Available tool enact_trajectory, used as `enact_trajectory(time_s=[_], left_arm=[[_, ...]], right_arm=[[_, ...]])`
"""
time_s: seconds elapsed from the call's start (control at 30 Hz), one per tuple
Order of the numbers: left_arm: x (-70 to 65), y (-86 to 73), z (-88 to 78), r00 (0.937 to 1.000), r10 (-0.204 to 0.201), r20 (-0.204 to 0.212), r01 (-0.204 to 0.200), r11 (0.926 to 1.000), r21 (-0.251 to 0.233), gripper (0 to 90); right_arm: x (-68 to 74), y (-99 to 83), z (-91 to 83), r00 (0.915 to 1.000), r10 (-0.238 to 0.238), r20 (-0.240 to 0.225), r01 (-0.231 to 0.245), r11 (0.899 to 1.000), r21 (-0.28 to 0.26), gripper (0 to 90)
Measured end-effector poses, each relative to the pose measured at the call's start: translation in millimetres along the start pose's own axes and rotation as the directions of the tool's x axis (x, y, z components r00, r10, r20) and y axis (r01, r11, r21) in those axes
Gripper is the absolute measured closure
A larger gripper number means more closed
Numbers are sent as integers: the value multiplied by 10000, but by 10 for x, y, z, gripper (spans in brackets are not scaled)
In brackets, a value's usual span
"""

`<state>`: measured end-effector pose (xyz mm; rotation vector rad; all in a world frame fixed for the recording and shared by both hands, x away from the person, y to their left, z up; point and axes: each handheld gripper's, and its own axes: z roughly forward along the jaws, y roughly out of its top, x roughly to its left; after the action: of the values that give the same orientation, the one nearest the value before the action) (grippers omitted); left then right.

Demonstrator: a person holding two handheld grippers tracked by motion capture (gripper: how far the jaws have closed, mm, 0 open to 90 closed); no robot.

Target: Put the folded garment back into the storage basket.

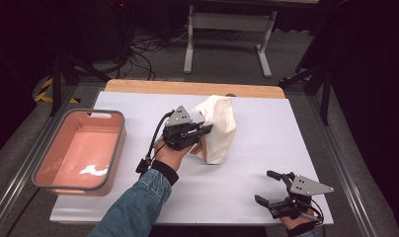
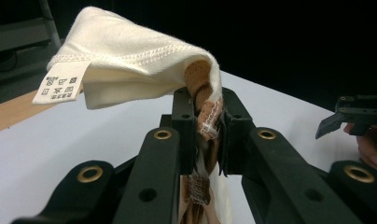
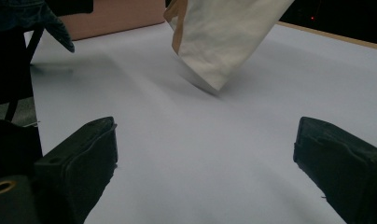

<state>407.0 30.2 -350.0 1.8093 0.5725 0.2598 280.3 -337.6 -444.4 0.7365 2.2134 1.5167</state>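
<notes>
The left gripper (image 1: 200,130) has its fingers (image 2: 185,125) clenched on the hemmed edge of a cream cloth (image 1: 219,126), tan on its inner face, holding it up over the middle of the bench (image 1: 266,133), probably so it can hang free. Its long axis runs roughly up and down, the lower corner pointing at the bench, seemingly just touching it. The right gripper (image 1: 270,187) rests at the near right edge, fingers (image 3: 81,158) released and empty. A pink bin (image 1: 119,143) sits to the left.

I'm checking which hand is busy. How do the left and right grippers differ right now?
The left gripper is shut on the cream cloth, lifting it over the table; the right gripper is open and holds nothing. The left is near the table's middle, the right near its front right corner. Both are black and hand-held.
</notes>
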Motion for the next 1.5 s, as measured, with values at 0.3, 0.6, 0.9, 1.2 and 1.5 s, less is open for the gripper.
enact_trajectory(time_s=[0.3, 0.6, 0.9, 1.2, 1.5], left_arm=[[39, 54, -201, 9992, 164, -357, -154, 9995, 282, 802], [85, 77, -470, 9975, 193, -677, -169, 9992, 349, 801], [121, 117, -742, 9949, 261, -972, -225, 9990, 378, 802], [162, 155, -1015, 9909, 287, -1317, -251, 9993, 284, 801], [241, 131, -1282, 9861, 197, -1648, -175, 9997, 148, 802]], right_arm=[[-1, -4, 8, 10000, 37, -8, -37, 10000, 32, 68], [-2, -4, 14, 10000, 35, 11, -35, 10000, 58, 68], [1, -3, 15, 10000, 22, 15, -23, 10000, 58, 68], [5, -4, 22, 10000, 20, 8, -20, 10000, 85, 67], [9, -4, 26, 10000, 43, -4, -43, 10000, 86, 68]])
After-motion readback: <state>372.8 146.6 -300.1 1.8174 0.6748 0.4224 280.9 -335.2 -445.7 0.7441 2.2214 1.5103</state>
